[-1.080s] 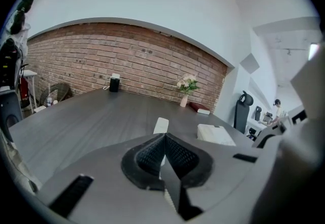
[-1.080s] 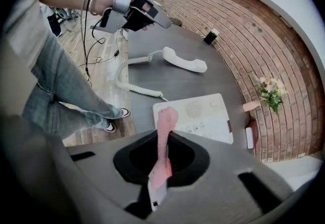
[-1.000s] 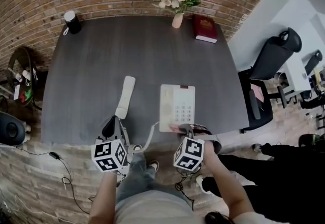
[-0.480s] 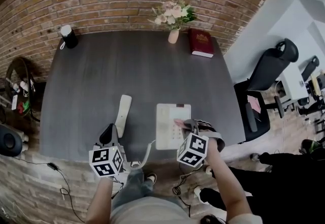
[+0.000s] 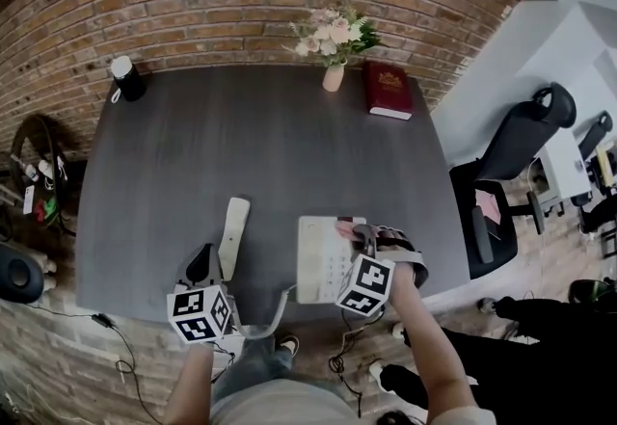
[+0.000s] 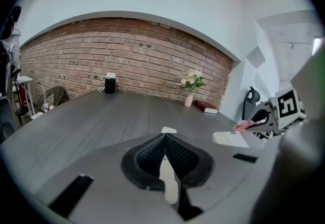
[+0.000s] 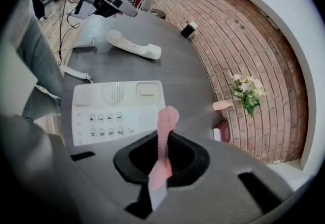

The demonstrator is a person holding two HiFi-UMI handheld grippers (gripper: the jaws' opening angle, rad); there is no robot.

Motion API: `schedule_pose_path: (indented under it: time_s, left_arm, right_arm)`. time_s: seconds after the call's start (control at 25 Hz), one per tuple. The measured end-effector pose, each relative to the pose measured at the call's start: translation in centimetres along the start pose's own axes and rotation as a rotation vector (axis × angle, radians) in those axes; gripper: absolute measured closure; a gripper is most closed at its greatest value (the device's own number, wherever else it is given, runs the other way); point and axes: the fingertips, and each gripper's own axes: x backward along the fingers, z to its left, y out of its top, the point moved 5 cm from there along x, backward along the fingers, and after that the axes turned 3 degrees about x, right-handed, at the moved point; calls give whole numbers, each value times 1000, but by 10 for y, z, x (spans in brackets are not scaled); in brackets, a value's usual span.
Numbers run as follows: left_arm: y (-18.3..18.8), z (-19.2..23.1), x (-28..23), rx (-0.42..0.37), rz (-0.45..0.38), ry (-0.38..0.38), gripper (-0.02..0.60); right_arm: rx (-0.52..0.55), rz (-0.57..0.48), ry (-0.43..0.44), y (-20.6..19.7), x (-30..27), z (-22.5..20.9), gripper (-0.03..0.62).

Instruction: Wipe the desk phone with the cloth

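Observation:
The white desk phone (image 5: 321, 264) lies near the front edge of the dark desk (image 5: 260, 144), its keypad (image 7: 106, 124) facing up. Its handset (image 5: 232, 225) is off the base and lies on the desk to the left. My right gripper (image 5: 361, 240) is shut on a pink cloth (image 5: 344, 230) and holds it over the phone's far right part. In the right gripper view the cloth (image 7: 167, 116) sticks up from between the jaws. My left gripper (image 5: 203, 265) is shut with nothing in it, just behind the handset's near end (image 6: 167, 130).
A vase of flowers (image 5: 334, 45) and a red book (image 5: 388, 90) stand at the desk's far edge, a black cup (image 5: 125, 78) at the far left corner. The phone cord (image 5: 275, 309) hangs off the front edge. A black office chair (image 5: 516, 146) stands to the right.
My right gripper has carried the cloth from the phone's near edge up over its far right part. The left gripper and the handset have stayed where they were.

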Motion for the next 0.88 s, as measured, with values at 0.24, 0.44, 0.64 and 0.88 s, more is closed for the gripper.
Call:
schedule_pose_path:
  time_s: [0.24, 0.44, 0.64, 0.88]
  left_arm:
    - [0, 4, -10, 4, 11, 16, 577]
    - [-3, 4, -15, 3, 24, 23, 577]
    - [-5, 3, -16, 2, 28, 24, 578]
    - [-7, 3, -17, 2, 34, 23, 577]
  right_arm:
    - [48, 16, -23, 1, -16, -7, 569]
    - [76, 29, -22, 1, -26, -5, 569]
    - [66, 20, 1, 2, -31, 2, 569]
    - [72, 12, 13, 4, -31, 4, 569]
